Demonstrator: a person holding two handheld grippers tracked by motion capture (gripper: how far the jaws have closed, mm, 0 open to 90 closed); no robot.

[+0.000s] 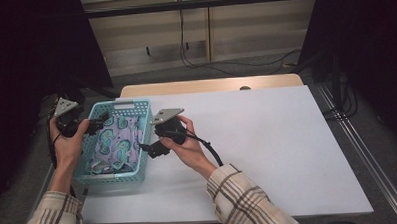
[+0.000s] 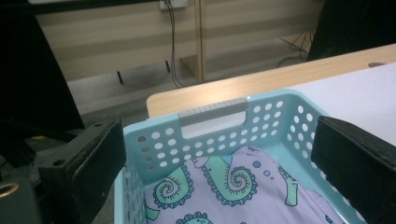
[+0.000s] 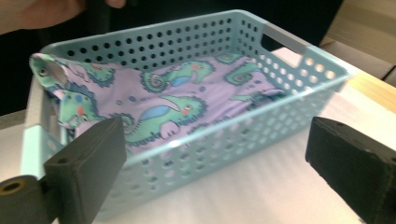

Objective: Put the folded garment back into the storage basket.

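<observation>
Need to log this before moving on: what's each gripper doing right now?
Left gripper: open, holding nothing, over the basket.
Right gripper: open, holding nothing, beside the basket.

Basket [image 1: 142, 106]: pale blue perforated plastic, smooth, slightly glossy. Cloth [image 1: 118, 142]: soft lilac fabric, matt, printed with green swirls. Surface [image 1: 267, 139]: white, matt covering over a pale wood-look edge. Gripper [image 3: 219, 172] jaws: black, matt, faintly rough.

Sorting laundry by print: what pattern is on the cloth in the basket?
Lilac cloth with green spiral-tailed seahorses and small dots; clearest in the right gripper view.
</observation>
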